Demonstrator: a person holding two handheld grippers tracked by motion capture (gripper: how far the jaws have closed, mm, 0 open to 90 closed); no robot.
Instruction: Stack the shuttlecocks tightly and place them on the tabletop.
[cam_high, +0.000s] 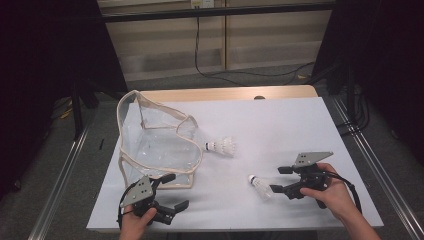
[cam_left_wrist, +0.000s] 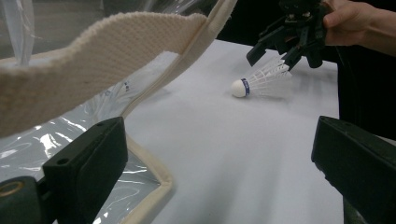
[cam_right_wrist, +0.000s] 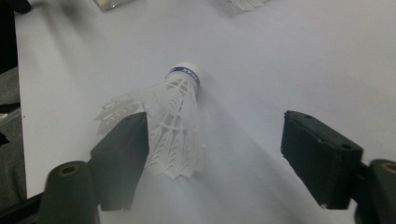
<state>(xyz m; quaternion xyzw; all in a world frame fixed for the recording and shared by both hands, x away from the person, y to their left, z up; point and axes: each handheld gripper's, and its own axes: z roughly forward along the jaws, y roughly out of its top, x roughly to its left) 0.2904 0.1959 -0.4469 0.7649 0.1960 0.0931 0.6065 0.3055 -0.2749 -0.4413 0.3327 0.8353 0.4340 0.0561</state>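
Toward the table's (cam_high: 320, 112) near right corner, high view: right gripper (cam_high: 282, 181) straddles the nearer shuttlecock's (cam_high: 260, 186) skirt, jaws apart. Left gripper (cam_high: 172, 191) waits open by the clear bag (cam_high: 155, 145) at the near left edge.

Left gripper view: its jaws gape, bag strap (cam_left_wrist: 93, 65) above.

Right gripper view: one pad seems to touch the feathers, the other stands clear. Risk: an off-centre squeeze may crush the skirt or flick the shuttlecock (cam_right_wrist: 175, 123) away.

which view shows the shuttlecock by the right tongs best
The right gripper view: that shuttlecock is close, skirt and blue-banded cork sharp. The high view shows it small; the left gripper view shows it farther off, side-on.
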